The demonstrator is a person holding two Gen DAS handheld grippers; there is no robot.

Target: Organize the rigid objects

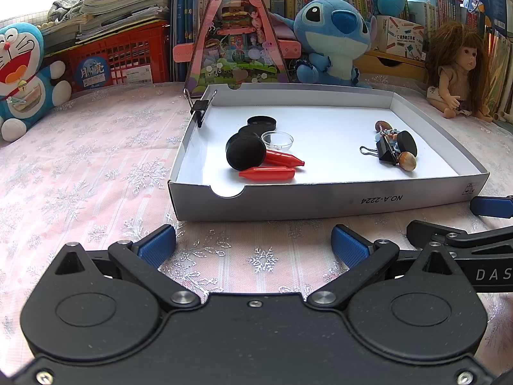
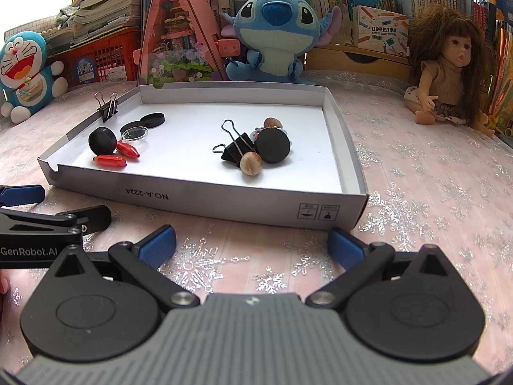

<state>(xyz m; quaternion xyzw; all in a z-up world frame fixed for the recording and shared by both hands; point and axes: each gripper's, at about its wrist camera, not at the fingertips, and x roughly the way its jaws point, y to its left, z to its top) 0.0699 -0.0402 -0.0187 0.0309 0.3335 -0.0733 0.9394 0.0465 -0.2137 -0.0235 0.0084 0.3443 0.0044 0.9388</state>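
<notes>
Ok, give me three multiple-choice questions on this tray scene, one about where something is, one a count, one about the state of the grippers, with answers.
1. Where is the binder clip with its wire handles standing up?
A. clipped on the tray's left wall
B. lying on the cloth
C. beside the doll

2. How many red capsule-shaped pieces are in the tray?
A. one
B. two
C. four

3. How do the left gripper and right gripper stand?
A. both shut on objects
B. one holds a clip
C. both open, holding nothing

Answers:
1 A, it grips the wall's edge.
2 B, one red piece lies near the front wall and another red piece partly under a black disc.
3 C, only cloth shows between the blue fingers.
</notes>
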